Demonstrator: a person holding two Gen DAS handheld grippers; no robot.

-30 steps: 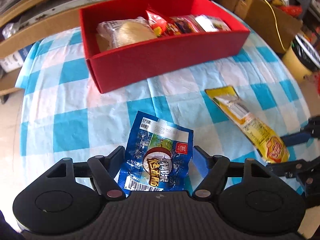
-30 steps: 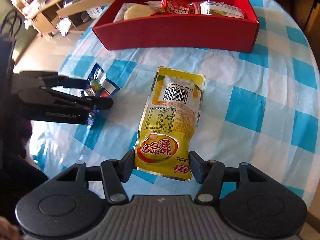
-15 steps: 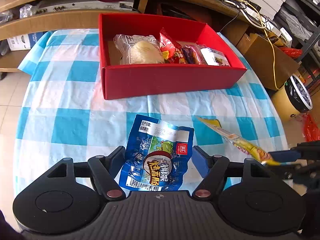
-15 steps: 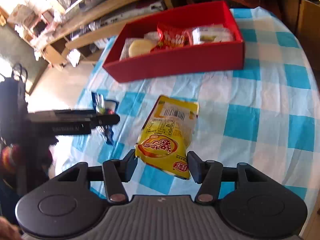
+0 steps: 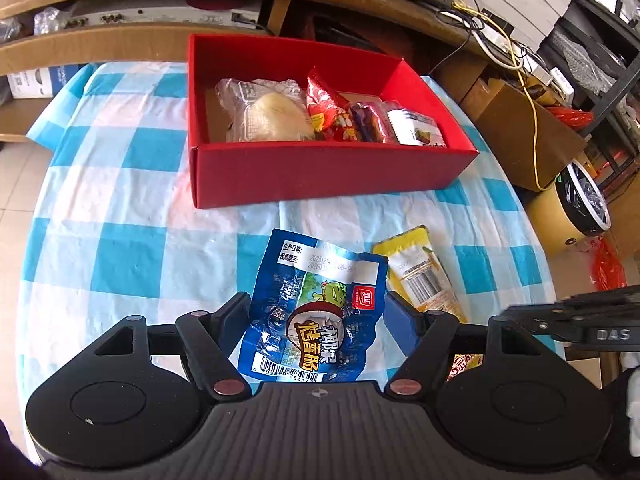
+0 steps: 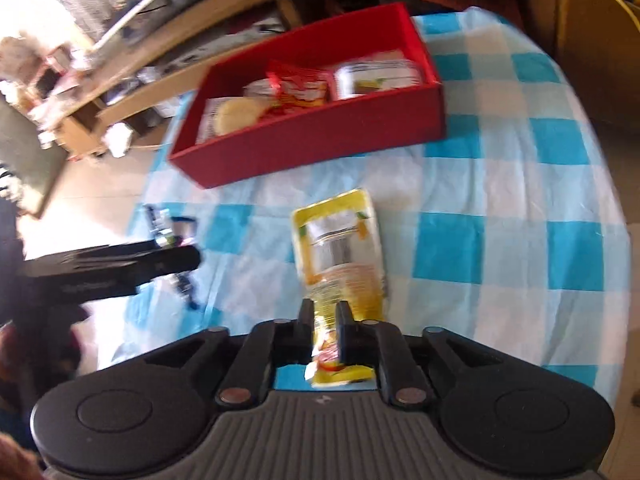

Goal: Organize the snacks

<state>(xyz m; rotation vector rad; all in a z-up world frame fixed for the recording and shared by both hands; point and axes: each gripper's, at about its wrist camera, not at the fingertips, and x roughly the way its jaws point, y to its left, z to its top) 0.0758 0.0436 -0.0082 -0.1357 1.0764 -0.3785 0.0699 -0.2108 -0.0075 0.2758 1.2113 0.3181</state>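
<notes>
left claw (image 5: 316, 312) has its two fingers on both sides of the blue snack bag (image 5: 316, 312), holding it up above the checked worktop (image 5: 120, 216). right claw (image 6: 325, 318) is squeezed tight on the yellow snack bag (image 6: 340, 248). both bags sit in front of the red box (image 5: 320, 172) of snacks.

Cluttered workroom or office: cable-strewn desk (image 5: 440, 4), cardboard boxes (image 5: 532, 136) (bin (image 5: 580, 208) beside), checked-cloth table (image 5: 120, 184).
</notes>
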